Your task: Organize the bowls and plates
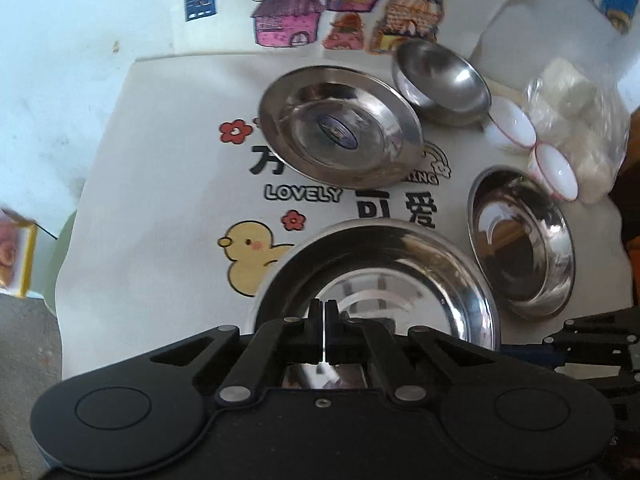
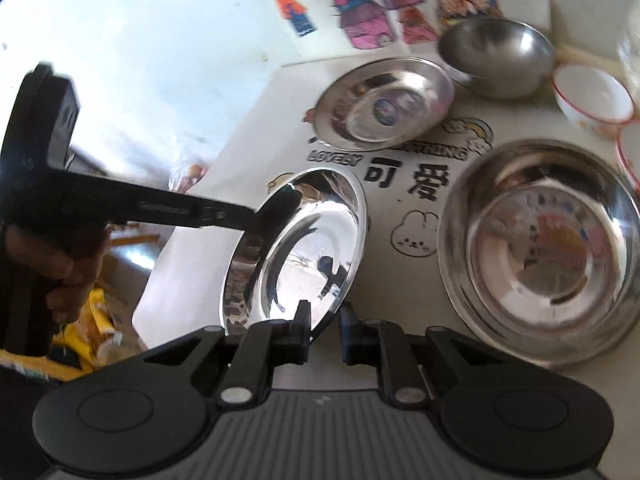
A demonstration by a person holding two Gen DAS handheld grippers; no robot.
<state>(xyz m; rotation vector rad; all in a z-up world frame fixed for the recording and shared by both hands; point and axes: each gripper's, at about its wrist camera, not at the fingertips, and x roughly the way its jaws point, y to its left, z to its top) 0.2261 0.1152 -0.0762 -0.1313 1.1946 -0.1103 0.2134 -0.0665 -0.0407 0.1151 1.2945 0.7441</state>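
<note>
My left gripper (image 1: 323,330) is shut on the near rim of a steel plate (image 1: 384,280) and holds it; in the right wrist view that plate (image 2: 304,248) hangs tilted off the cloth, with the left gripper (image 2: 244,218) on its left rim. My right gripper (image 2: 325,330) has its jaws slightly apart around the plate's lower rim. A second steel plate with a sticker (image 1: 340,124) (image 2: 384,104) lies farther back. A third steel plate (image 1: 520,240) (image 2: 540,248) lies right. A steel bowl (image 1: 440,80) (image 2: 496,56) stands behind.
White bowls with red rims (image 1: 516,124) (image 2: 592,96) sit at the right by a clear plastic bag (image 1: 576,112). A printed cream cloth (image 1: 160,160) covers the table. Coloured house drawings (image 1: 288,8) lie at the back. The table's left edge drops away (image 2: 160,280).
</note>
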